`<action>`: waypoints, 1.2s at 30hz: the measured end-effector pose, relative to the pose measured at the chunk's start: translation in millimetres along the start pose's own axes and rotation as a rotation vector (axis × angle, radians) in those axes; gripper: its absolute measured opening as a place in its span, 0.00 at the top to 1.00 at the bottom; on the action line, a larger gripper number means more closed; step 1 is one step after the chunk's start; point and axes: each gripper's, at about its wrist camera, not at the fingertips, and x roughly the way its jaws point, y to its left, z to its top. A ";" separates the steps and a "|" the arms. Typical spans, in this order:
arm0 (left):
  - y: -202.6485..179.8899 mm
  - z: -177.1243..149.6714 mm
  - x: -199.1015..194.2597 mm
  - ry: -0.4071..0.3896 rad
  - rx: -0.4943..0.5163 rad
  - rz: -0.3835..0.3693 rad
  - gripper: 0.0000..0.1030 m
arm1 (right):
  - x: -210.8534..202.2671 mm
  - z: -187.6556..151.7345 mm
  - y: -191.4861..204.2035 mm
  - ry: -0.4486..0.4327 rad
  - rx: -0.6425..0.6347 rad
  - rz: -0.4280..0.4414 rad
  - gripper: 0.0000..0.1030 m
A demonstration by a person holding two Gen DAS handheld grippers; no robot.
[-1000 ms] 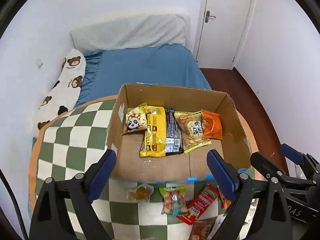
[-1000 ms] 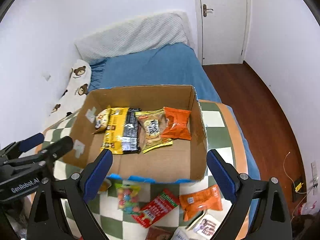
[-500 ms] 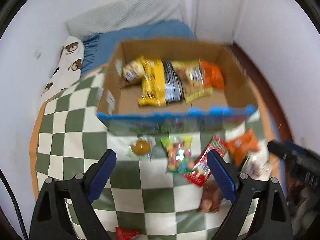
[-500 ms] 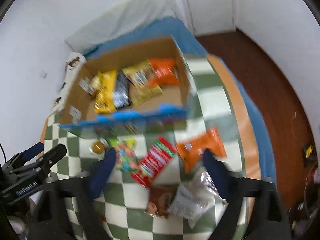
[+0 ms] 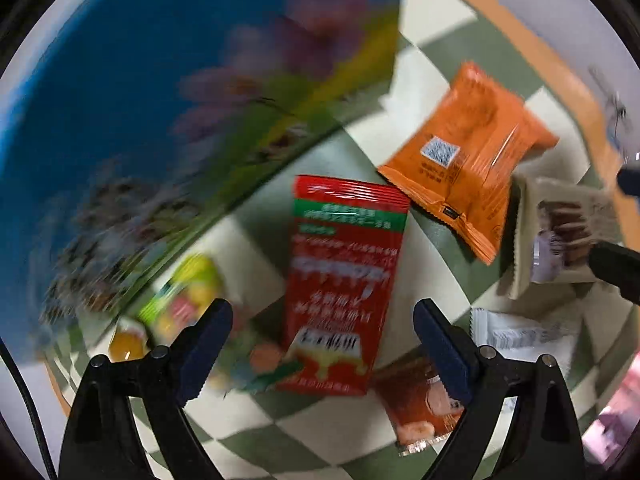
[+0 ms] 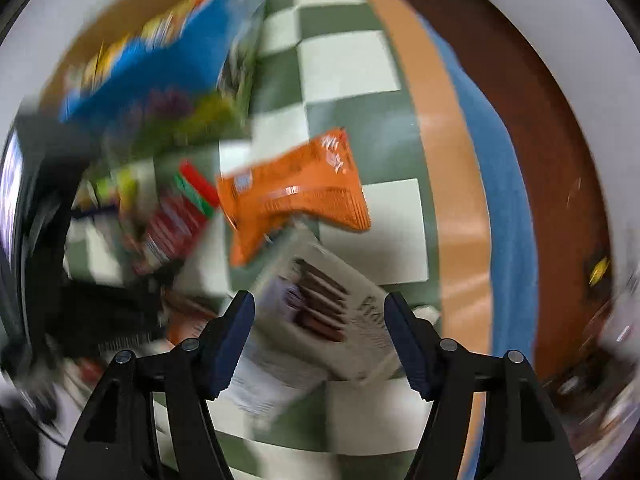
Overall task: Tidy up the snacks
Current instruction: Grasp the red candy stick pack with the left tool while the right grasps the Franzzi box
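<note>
**Both grippers low over loose snack packets beside the box**

Left gripper (image 5: 322,342): points down at the green-and-white chequered tablecloth (image 5: 340,420). Its jaws are closing, with the lower part of a long red foil sachet with a green band (image 5: 340,280) lying flat between them; the blue pads stand clear of it on both sides, so nothing is gripped. Left of the sachet lies a blurred, multicoloured candy bag (image 5: 180,304), and at the far left a small clear cup with orange contents (image 5: 124,344). An orange foil packet with a printed code square (image 5: 468,152) lies to the far right of the sachet, apart from it. A brown-and-red packet (image 5: 416,404) and a white wrapper (image 5: 524,340) lie near the right finger.

Right gripper (image 6: 318,340): its jaws are opening around a beige packet printed with brown sticks (image 6: 328,312); contact with the pads cannot be confirmed through the blur. The orange packet lies just beyond it.

The blue flower-printed cardboard box (image 5: 160,100) stands on the far left, with snacks inside visible from the right wrist view.
</note>
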 end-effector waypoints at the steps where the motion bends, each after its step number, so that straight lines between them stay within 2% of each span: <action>1: -3.7 1.4 5.0 0.005 0.013 0.004 0.25 | 5.2 0.5 1.5 0.021 -0.045 -0.020 0.32; 2: -6.7 1.7 8.8 0.009 0.024 0.003 0.39 | 11.7 1.0 3.7 0.046 -0.092 -0.037 0.32; 3: -8.6 1.1 11.3 0.010 0.024 0.000 0.49 | 17.0 2.1 5.4 0.058 -0.131 -0.050 0.32; 6: -13.1 -4.9 11.2 0.000 0.013 0.004 0.51 | 33.3 4.0 19.9 0.079 -0.309 -0.090 0.32; 8: -11.1 -14.5 12.3 0.011 -0.040 -0.020 0.51 | 44.4 4.2 29.4 0.107 -0.397 -0.108 0.32; 10: -6.3 -29.3 15.8 0.028 -0.110 -0.047 0.52 | 55.1 7.6 32.7 0.137 -0.414 -0.088 0.32; 12: 3.4 -46.0 19.5 0.069 -0.198 -0.066 0.52 | 62.3 14.0 27.9 0.163 -0.341 -0.045 0.32; 15: 19.8 -77.0 25.0 0.118 -0.328 -0.105 0.52 | 64.3 16.6 7.6 0.167 -0.105 0.026 0.34; 19: 41.8 -118.0 35.3 0.166 -0.483 -0.240 0.52 | 66.4 1.0 -24.5 0.165 0.198 0.115 0.36; 21: 46.0 -129.7 38.8 0.170 -0.498 -0.296 0.50 | 64.9 -11.1 -38.0 0.154 0.362 0.175 0.36; 23: 48.9 -137.0 40.0 0.151 -0.493 -0.346 0.47 | 57.6 -13.2 -34.7 0.115 0.346 0.142 0.32; 24: 50.4 -141.5 42.1 0.144 -0.491 -0.371 0.42 | 51.6 -12.5 -27.4 0.092 0.290 0.094 0.23; 26: 57.9 -146.7 44.6 0.141 -0.476 -0.411 0.38 | 43.0 -10.0 -7.9 0.063 0.168 0.008 0.15; 28: 57.8 -146.7 46.5 0.147 -0.447 -0.408 0.38 | 44.9 -8.0 11.8 0.079 0.038 -0.055 0.15; 29: 53.3 -139.1 45.8 0.149 -0.434 -0.401 0.38 | 53.5 -8.4 20.6 0.121 -0.028 -0.121 0.15; 31: 51.2 -139.7 46.0 0.143 -0.435 -0.388 0.38 | 61.1 -9.8 26.6 0.120 -0.087 -0.192 0.15; 32: 49.7 -141.5 43.7 0.137 -0.447 -0.374 0.46 | 61.3 -9.6 25.6 0.095 -0.089 -0.219 0.18; 33: 43.4 -134.1 33.9 0.122 -0.468 -0.336 0.54 | 59.9 -9.3 18.6 0.068 -0.048 -0.244 0.26; 34: 43.8 -139.0 29.1 0.106 -0.494 -0.303 0.54 | 59.8 -9.4 12.5 0.056 0.015 -0.226 0.33; 35: 46.5 -145.3 26.1 0.102 -0.533 -0.276 0.54 | 58.5 -12.0 -2.7 0.051 0.132 -0.173 0.39; 36: 49.6 -149.4 24.6 0.104 -0.569 -0.274 0.54 | 58.1 -15.4 -17.6 0.055 0.240 -0.109 0.39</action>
